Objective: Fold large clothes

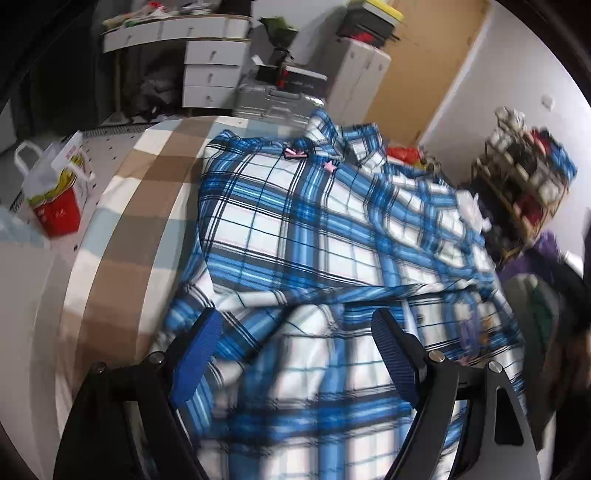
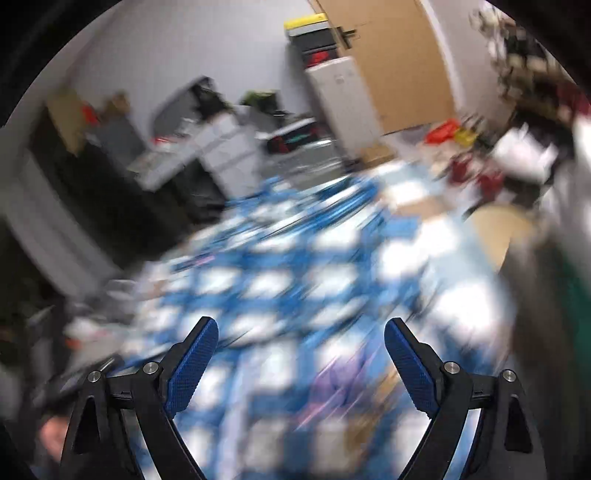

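Plaid shirt spread for folding

Both the left hand-held gripper (image 1: 295, 328) and right hand-held gripper (image 2: 301, 338) hang open, empty, above the blue plaid shirt (image 1: 295, 221), collar at 12 o'clock on the bed (image 1: 122, 221).

- A white drawer unit (image 1: 211, 72) stands at the back, by a pale wall (image 2: 177, 48).
- Left of the drawers, a cluttered white desk (image 1: 147, 31).
- Right of the drawers, a silver suitcase (image 1: 271, 101), then a white cabinet (image 1: 360, 79) with stacked boxes (image 1: 373, 18) on top.
- Further right, a brown door (image 1: 428, 66).
- Far right of the drawers, a crowded wooden rack (image 1: 524, 173).
- In front of the drawers, a bed in a checked beige sheet (image 1: 147, 177).
- Left of the bed, a bag (image 1: 55, 184) on the pale floor.
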A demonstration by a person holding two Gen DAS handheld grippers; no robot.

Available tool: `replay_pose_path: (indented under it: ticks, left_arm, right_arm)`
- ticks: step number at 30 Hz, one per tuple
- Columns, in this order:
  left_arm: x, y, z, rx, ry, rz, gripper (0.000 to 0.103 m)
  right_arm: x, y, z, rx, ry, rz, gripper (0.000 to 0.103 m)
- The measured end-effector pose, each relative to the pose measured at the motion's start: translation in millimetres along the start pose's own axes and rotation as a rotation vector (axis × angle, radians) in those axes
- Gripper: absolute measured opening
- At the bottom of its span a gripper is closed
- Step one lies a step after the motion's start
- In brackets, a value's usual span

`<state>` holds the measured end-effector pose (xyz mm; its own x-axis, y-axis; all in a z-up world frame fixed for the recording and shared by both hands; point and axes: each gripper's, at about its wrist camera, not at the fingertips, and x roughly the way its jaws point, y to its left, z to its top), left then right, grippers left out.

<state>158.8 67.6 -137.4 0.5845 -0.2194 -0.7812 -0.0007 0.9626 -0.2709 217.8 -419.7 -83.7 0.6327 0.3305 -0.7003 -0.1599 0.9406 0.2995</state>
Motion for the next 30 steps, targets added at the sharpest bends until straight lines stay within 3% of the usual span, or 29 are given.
replay_pose_path:
  ticks: [2,5,7,9,11,12,13,14,15,17,22,26,29,30]
  left_arm:
    - [16.7,4.8,7.4,-0.026,0.036,-0.004,0.080]
    - [22.2,10.2,17.2,-0.067,0.033,-0.030,0.080]
    - [22.9,6.3,22.1,-0.082,0.010,-0.013,0.080]
    - [27.9,8.2,20.8,-0.080,0.011,0.003,0.080]
    - [27.8,13.6,11.6,-0.080,0.024,0.026,0.080]
    - [30.1,14.1,10.5,-0.080,0.037,0.033,0.080]
    - [31.0,15.4,9.1,-0.083,0.048,0.038,0.080]
    - [34.4,15.6,8.0,-0.091,0.061,0.043,0.080]
    - [31.8,17.9,6.2,-0.095,0.065,0.045,0.080]
    - [32.1,18.4,5.6,-0.112,0.076,0.052,0.080]
    - [28.4,17.1,9.8,-0.131,0.026,0.049,0.080]
    - [37.5,15.4,10.7,-0.106,0.025,0.099,0.080]
    - [47.3,19.2,8.5,-0.108,0.047,0.121,0.080]
    - [49.1,20.5,7.5,-0.110,0.051,0.130,0.080]
  right_arm:
    - [42.4,-14.1,28.2,-0.053,0.045,-0.115,0.093]
    - [95.0,-35.1,44.9,-0.045,0.157,-0.193,0.091]
    - [117.0,-48.8,48.2,-0.008,0.185,-0.242,0.066]
    - [130.8,-55.1,50.4,0.029,0.212,-0.230,0.064]
    - [135.9,-53.5,50.9,0.040,0.217,-0.172,0.043]
    - [136.4,-49.0,51.8,0.029,0.210,-0.183,0.039]
    - [135.0,-44.8,51.0,0.008,0.197,-0.204,0.029]
    - [134.2,-41.9,51.1,-0.011,0.193,-0.211,0.010]
    - [132.7,-39.3,50.9,-0.028,0.197,-0.200,0.006]
    - [123.8,-32.2,50.5,-0.057,0.172,-0.183,0.004]
    - [82.5,0.8,60.3,-0.152,0.004,-0.132,0.003]
    - [67.9,25.7,81.7,-0.250,-0.128,-0.178,0.003]
    - [65.7,20.4,94.2,-0.209,-0.186,-0.210,0.003]
    - [71.6,14.2,96.3,-0.182,-0.168,-0.210,0.003]
